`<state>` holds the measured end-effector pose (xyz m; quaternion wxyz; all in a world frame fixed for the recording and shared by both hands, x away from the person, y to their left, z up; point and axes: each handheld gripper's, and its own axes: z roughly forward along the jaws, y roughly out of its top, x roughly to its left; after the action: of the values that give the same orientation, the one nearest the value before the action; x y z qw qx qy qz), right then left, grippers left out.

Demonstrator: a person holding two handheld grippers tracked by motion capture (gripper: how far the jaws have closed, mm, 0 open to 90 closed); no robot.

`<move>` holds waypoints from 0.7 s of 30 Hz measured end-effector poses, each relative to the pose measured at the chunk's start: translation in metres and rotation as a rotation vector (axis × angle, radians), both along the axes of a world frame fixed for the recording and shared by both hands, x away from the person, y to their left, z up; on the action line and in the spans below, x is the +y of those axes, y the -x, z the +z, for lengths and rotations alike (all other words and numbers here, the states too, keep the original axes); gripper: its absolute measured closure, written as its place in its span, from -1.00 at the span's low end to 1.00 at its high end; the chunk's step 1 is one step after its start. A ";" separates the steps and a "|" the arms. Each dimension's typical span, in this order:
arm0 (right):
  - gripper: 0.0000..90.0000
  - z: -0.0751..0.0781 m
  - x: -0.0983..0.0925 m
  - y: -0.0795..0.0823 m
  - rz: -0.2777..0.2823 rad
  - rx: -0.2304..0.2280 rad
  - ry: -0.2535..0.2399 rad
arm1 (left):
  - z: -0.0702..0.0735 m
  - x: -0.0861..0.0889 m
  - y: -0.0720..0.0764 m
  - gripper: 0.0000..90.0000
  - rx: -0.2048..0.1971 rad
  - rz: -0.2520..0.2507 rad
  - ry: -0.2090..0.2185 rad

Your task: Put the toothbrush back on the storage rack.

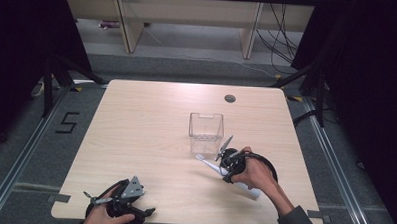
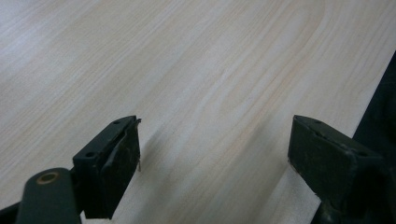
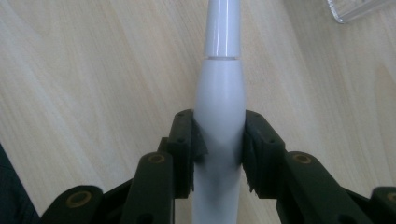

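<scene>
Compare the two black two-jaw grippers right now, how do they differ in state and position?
The right gripper is shut on the white electric toothbrush, its pads pressed against the handle's sides; the left gripper stands wide open with nothing between its jaws. The right gripper works mid-table beside the clear plastic container; the left gripper sits at the near edge of the light wooden table. Both are black and hand-held.

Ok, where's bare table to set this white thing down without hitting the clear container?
The whole left half of the table is bare, from the far edge down to the left gripper. The far strip behind the clear container is free apart from a small round grommet. It is crowded around the right gripper and white toothbrush-like handle.
</scene>
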<state>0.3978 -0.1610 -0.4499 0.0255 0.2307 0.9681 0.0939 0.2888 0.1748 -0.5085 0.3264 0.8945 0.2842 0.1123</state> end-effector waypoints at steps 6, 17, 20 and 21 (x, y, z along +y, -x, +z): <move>0.48 0.016 -0.012 0.003 -0.012 -0.071 -0.081 | 0.000 0.000 0.000 -0.64 0.001 -0.003 -0.006; 0.49 0.043 -0.040 0.004 -0.079 -0.164 -0.279 | 0.000 0.000 0.000 -0.64 0.002 0.002 -0.003; 0.48 0.044 -0.045 0.001 -0.086 -0.177 -0.349 | 0.000 0.000 0.000 -0.64 0.006 -0.004 -0.007; 0.49 0.047 -0.050 0.002 -0.144 -0.201 -0.385 | -0.001 0.000 0.000 -0.64 0.005 0.001 -0.004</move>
<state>0.3953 -0.2109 -0.4030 0.0837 0.2893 0.9059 0.2976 0.2885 0.1747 -0.5093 0.3239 0.8953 0.2853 0.1106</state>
